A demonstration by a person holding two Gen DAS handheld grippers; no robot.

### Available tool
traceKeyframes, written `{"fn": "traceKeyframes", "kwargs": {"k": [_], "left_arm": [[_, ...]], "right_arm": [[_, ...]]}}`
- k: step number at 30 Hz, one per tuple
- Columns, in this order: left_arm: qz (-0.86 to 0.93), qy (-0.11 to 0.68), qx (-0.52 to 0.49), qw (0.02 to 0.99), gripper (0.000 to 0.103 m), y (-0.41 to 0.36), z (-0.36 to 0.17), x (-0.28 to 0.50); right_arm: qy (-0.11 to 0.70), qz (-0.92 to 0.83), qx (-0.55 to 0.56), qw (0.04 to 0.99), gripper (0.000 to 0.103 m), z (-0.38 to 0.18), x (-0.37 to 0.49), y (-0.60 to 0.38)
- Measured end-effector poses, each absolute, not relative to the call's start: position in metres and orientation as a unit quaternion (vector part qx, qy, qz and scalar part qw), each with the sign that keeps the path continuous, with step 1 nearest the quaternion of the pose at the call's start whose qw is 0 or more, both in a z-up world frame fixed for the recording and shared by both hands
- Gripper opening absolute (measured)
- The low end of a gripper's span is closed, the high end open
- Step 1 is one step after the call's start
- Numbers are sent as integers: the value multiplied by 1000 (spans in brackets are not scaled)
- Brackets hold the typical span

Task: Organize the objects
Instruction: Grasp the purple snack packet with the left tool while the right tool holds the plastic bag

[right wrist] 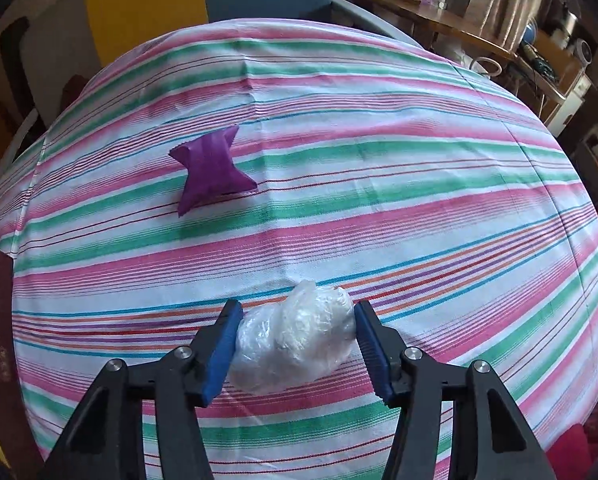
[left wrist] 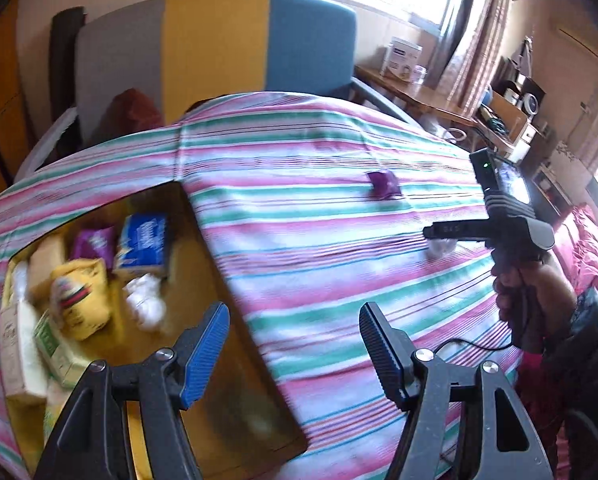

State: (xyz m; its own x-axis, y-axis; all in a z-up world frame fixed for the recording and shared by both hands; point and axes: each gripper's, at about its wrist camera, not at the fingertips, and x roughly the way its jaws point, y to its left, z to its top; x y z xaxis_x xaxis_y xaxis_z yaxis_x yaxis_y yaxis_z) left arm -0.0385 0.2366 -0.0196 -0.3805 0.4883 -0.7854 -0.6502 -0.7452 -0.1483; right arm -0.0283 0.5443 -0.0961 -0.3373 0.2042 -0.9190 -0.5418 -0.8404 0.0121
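Right wrist view shows the right gripper [right wrist: 297,344] with its jaws closed in on a crumpled clear plastic bundle [right wrist: 295,344], a blue pad touching each side, down low on the striped cloth [right wrist: 419,184] covering the desk. Looks like it's pinched across the middle so the soft thing doesn't slip out. A purple packet [right wrist: 213,174] sits well apart, further back. Left wrist view: the left gripper [left wrist: 295,352] hangs wide open and empty by the cardboard box [left wrist: 235,304], which already holds packets, so my guess is that's where the bundle goes.
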Motion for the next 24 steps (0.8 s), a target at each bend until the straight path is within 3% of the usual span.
{"fn": "traceKeyframes", "kwargs": {"k": [24], "left_arm": [[770, 85, -514, 369, 69, 464, -86, -132]], "right_arm": [[326, 809, -391, 293, 59, -58, 16, 597]]}}
